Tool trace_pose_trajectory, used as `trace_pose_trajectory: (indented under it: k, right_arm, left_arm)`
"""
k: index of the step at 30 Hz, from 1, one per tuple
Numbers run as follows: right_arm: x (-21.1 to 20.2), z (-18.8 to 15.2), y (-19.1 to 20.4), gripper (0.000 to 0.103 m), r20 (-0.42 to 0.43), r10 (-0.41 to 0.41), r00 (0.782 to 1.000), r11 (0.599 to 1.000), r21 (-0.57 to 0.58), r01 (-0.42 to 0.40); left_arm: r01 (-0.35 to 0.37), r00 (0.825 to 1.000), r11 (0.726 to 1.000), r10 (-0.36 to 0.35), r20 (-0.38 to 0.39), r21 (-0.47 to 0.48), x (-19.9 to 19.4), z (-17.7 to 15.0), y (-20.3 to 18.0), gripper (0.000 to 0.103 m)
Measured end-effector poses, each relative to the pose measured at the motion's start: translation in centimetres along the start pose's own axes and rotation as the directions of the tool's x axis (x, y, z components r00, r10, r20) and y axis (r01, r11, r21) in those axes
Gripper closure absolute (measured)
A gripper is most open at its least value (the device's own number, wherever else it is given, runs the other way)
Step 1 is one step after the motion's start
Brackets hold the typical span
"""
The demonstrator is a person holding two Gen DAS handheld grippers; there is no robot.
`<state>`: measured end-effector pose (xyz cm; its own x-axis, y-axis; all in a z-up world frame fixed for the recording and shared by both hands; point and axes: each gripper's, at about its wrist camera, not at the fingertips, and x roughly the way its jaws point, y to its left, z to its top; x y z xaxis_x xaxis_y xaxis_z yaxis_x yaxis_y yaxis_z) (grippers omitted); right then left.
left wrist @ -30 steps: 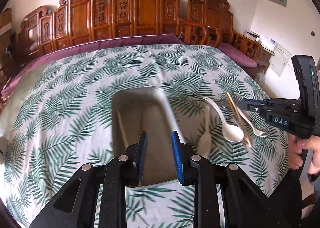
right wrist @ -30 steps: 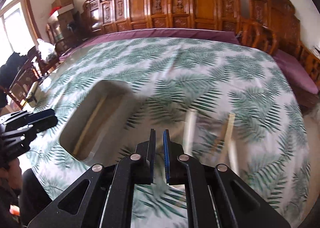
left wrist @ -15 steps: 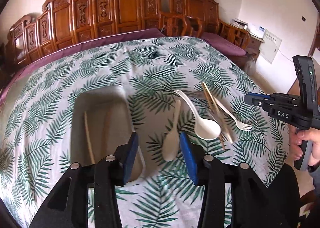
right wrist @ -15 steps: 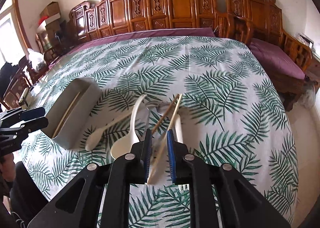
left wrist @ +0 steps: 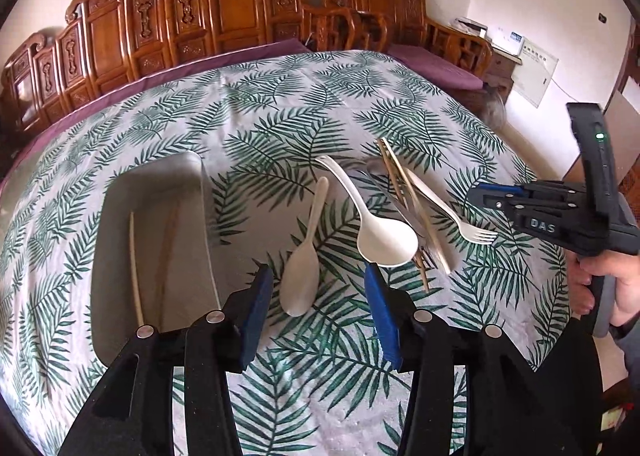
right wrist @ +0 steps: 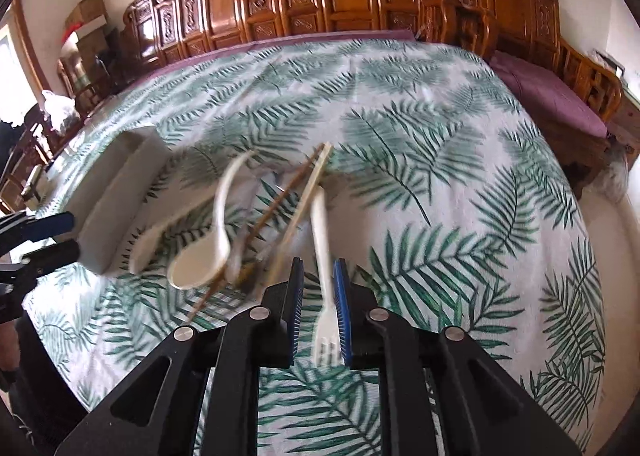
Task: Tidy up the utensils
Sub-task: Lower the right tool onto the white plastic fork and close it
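A white tray [left wrist: 120, 212] holds two chopsticks [left wrist: 135, 268] at the left of the leaf-print cloth. To its right lie a flat white spoon [left wrist: 304, 272], a deep white soup spoon [left wrist: 384, 240], more chopsticks [left wrist: 412, 208] and a white fork [left wrist: 452, 216]. My left gripper [left wrist: 316, 288] is open, its fingers either side of the flat spoon's bowl. My right gripper [right wrist: 316, 296] is open with the fork [right wrist: 322, 256] between its fingers, not clamped; it also shows at the right of the left wrist view [left wrist: 488, 196]. The tray [right wrist: 116, 192] shows at the left of the right wrist view.
The round table's cloth [left wrist: 280, 104] drops off at the near and right edges. Carved wooden chairs [left wrist: 240, 16] with purple cushions ring the far side. A hand [left wrist: 616, 288] holds the right gripper's handle.
My left gripper has swung right from over the tray to the flat spoon and opened wider. My right gripper has moved from the chopsticks to the fork and opened.
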<state>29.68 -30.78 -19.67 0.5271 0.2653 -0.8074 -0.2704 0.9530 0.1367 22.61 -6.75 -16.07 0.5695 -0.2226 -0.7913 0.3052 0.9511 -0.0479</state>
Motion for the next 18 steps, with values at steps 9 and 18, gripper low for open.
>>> trace_pose_trajectory:
  k: [9, 18]
  right_arm:
    - [3.0, -1.1, 0.0, 0.070, -0.058, -0.029, 0.998, 0.999, -0.040, 0.027]
    - [3.6, -1.3, -0.3, 0.075, -0.082, -0.082, 0.993, 0.994, -0.082, 0.075]
  left_arm:
    - [0.007, 1.000, 1.000, -0.007, -0.017, 0.008, 0.7, -0.6, -0.9, 0.058]
    - [0.013, 1.000, 1.000, -0.013, -0.024, 0.012, 0.7, -0.9, -1.2, 0.058]
